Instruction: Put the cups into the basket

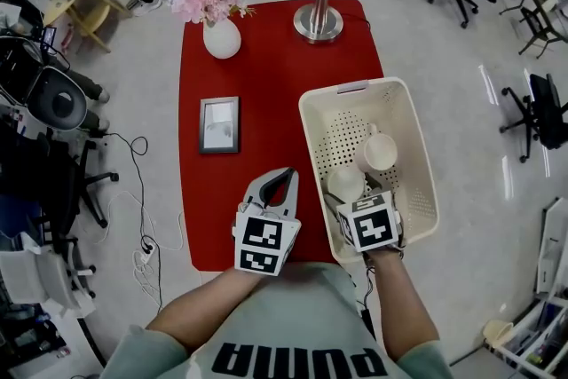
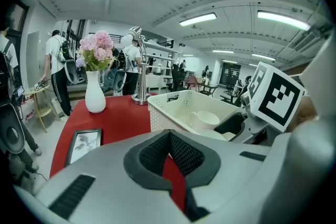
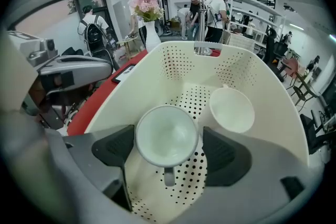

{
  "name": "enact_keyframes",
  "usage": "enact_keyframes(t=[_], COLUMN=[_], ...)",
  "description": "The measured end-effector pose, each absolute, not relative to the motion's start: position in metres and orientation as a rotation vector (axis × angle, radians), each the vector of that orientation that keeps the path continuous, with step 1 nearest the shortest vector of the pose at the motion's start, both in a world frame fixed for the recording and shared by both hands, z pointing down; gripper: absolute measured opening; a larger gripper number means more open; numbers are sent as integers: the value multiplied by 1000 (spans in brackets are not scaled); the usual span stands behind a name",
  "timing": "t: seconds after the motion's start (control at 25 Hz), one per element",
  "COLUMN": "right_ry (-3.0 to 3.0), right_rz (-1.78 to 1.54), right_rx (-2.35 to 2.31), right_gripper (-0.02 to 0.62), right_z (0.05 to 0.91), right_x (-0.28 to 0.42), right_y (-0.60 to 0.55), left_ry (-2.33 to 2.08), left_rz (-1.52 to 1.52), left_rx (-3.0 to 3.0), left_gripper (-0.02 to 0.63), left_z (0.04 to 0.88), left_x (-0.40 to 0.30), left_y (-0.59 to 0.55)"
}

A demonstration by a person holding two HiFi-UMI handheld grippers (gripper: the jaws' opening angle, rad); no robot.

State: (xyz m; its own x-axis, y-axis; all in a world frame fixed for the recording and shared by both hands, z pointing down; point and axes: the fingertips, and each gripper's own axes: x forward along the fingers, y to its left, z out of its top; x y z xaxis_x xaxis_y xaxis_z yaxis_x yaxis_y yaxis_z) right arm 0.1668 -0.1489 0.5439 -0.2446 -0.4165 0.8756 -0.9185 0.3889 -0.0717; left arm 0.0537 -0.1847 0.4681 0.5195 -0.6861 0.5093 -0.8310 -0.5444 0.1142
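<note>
White cup (image 3: 167, 135) between fingers (image 3: 113, 152), inside perforated basket (image 3: 157, 73); second cup (image 3: 232, 109) beside, tipped.

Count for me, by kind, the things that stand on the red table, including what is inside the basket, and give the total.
cups: 2, both inside the basket
basket: 1
vase with pink flowers: 1
lamp: 1
picture frame: 1
Total: 6
</note>
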Motion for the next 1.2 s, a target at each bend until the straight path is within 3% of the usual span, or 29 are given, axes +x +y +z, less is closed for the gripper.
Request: enact_keyframes(t=[0.72, 0.8, 0.88, 1.0, 1.2], right_ry=[-2070, -2082, -2093, -2122, -2148], right_rz=[532, 507, 479, 453, 410], right_rx=[1418, 1441, 1470, 1499, 1535], right_gripper=[382, 337, 193, 70, 17], right_z=[440, 434, 428, 421, 419], right_x=[129, 122, 116, 105, 86], right_y=[-128, -123, -119, -111, -102], left_ry=[-1287, -1292, -1302, -1331, -1365], left_rz=[482, 471, 458, 450, 426], left_rx=[2482, 2488, 2489, 2491, 2478], left_gripper=[6, 6, 6, 6, 6], left_z=[428, 424, 420, 416, 410], left_x=[33, 29, 24, 13, -6], left_y=[-161, -155, -150, -142, -130])
